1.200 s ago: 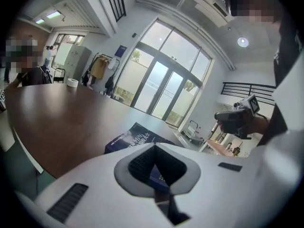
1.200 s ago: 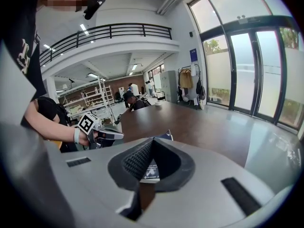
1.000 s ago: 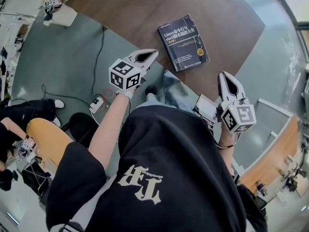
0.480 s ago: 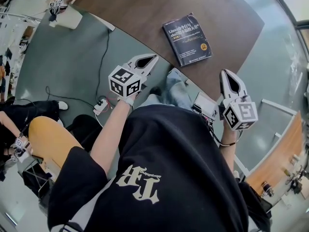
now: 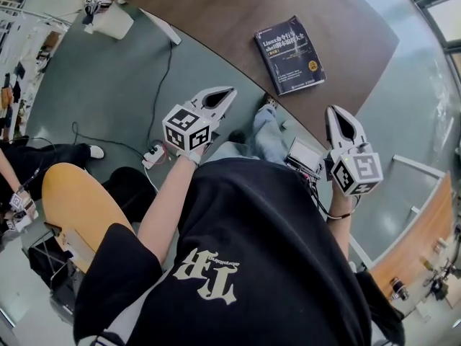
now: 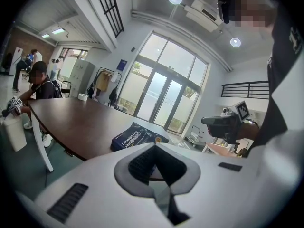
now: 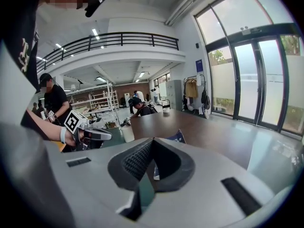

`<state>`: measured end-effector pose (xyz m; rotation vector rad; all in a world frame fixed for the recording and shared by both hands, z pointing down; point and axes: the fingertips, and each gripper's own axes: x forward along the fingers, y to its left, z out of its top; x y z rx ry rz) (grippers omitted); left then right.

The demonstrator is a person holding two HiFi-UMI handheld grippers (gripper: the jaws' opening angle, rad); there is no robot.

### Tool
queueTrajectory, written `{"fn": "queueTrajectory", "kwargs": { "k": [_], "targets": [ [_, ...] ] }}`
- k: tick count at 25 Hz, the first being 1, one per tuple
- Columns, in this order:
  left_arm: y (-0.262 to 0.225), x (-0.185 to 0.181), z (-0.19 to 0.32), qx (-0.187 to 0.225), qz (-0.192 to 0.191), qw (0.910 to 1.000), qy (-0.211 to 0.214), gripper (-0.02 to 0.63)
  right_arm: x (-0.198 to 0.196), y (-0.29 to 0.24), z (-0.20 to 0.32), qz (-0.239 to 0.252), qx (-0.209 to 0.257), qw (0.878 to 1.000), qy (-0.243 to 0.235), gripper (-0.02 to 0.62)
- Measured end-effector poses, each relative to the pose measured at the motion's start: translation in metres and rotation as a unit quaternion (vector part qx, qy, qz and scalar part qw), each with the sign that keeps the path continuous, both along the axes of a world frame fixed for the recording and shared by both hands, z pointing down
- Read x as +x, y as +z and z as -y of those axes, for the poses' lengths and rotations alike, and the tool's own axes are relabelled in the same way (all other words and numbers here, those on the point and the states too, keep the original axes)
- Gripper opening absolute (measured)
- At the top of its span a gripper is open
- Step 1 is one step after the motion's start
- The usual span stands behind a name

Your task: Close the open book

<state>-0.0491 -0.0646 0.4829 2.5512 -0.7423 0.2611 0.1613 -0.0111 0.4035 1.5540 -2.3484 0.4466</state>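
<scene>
On brown table [image 5: 216, 13], closed book [image 5: 289, 55], left gripper [image 5: 231, 91], right gripper [image 5: 333, 111] nearby, fingers [image 5: 215, 96] together.

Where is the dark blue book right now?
In the head view the book lies closed on the brown table near its edge, up right of centre, beyond the left gripper and right gripper, touching neither.

Around the dark brown tabletop [image 5: 216, 13], on a grey-green floor [image 5: 94, 85]
A white bin [image 5: 115, 21] stands on the floor just off the tabletop's far left corner. A white power strip [image 5: 153, 153] lies on the floor near a yellow chair [image 5: 72, 207].
</scene>
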Motion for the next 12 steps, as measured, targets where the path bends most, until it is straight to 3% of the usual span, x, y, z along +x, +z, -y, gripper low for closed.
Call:
{"fn": "queueTrajectory", "kwargs": {
  "k": [12],
  "targets": [
    [-0.008,-0.038,-0.039,0.012,-0.017,0.9985,-0.052,0.005,-0.031,-0.006,-0.019,0.002,0.023,0.999,-0.039,-0.012]
  ]
}}
